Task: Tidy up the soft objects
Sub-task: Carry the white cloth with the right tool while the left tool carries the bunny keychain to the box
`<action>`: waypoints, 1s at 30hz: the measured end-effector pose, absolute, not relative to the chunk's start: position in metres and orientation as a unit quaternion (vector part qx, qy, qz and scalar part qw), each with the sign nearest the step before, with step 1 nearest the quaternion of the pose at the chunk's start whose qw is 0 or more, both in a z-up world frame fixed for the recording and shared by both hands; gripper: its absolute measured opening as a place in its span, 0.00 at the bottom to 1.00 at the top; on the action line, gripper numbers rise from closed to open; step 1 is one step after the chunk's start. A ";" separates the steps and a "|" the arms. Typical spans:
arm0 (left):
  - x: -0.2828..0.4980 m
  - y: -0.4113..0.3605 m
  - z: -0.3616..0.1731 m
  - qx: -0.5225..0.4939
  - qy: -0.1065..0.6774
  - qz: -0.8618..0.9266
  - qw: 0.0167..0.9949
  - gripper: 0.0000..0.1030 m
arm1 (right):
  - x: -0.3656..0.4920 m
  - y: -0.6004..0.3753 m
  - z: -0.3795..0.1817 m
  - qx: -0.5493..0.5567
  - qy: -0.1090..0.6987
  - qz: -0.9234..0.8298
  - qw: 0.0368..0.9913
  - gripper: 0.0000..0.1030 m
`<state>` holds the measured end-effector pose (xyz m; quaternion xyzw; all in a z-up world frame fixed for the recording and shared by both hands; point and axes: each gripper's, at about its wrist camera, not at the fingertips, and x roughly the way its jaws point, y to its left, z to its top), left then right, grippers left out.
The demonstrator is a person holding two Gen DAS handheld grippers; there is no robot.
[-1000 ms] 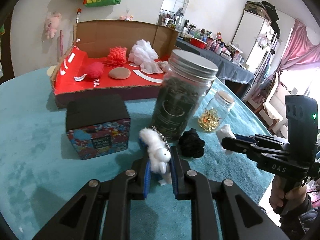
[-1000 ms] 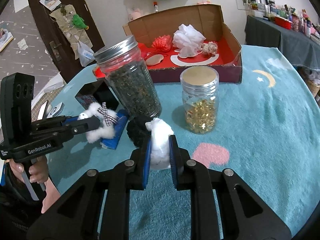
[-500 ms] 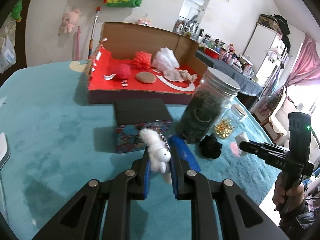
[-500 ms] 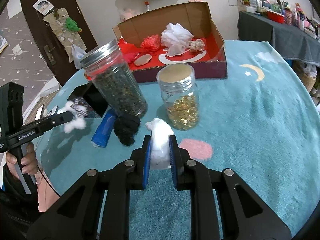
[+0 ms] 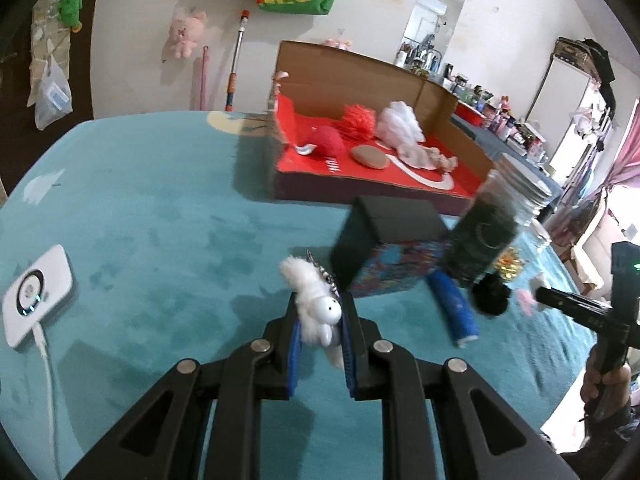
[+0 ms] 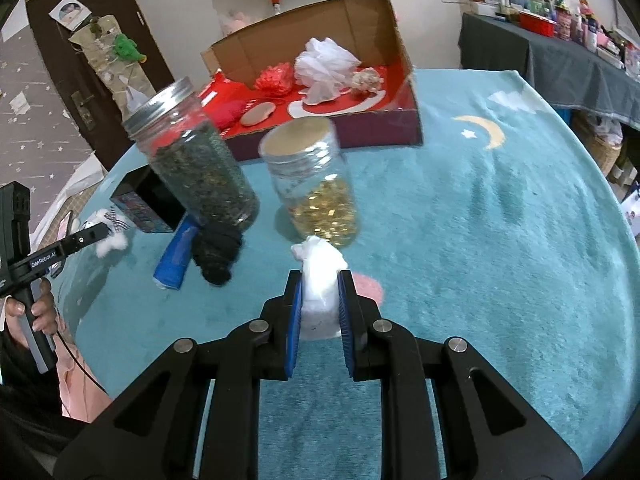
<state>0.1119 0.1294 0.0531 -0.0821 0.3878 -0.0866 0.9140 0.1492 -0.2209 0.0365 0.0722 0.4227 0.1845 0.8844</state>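
Midway through sorting the soft things on a teal-covered table (image 5: 140, 208), both grippers are loaded and neither load has reached the cardboard box (image 5: 352, 68).

On the left, the left gripper (image 5: 320, 320) is clamped on a small white plush toy (image 5: 316, 304), held above the table near a black-topped patterned box (image 5: 394, 240). On the right, the right gripper (image 6: 319, 300) is clamped on a white soft lump (image 6: 320, 276), held just in front of the jar of gold pieces (image 6: 316, 188).

Already in the red-lined cardboard box, read left to right from the left wrist view: one red ball (image 5: 326, 142), one flat tan pad (image 5: 370, 157), one red frilly puff (image 5: 360, 118), one white mesh puff (image 5: 400, 126) and one pale knotted piece (image 5: 434, 158). That makes five soft items stowed.

Left on the table among the hard goods is one black pom-pom (image 6: 216, 250), seemingly the only loose soft item outstanding, lying against one blue tube (image 6: 178, 254) beside one tall jar of dark leaves (image 6: 196, 164).

By this count the job looks well past halfway: five in, two in hand, one to fetch. Also on the table is one white charging device (image 5: 36, 296) at the far left.
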 end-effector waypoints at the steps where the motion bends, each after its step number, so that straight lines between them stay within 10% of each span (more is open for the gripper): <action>1: 0.114 0.132 0.053 -0.080 0.387 -0.086 0.915 0.17 | 0.150 -0.223 0.036 0.073 0.424 0.182 0.884 0.16; 30: 0.202 0.154 0.077 -0.040 0.360 -0.206 0.909 0.17 | 0.243 -0.256 0.060 0.079 0.418 0.231 0.875 0.16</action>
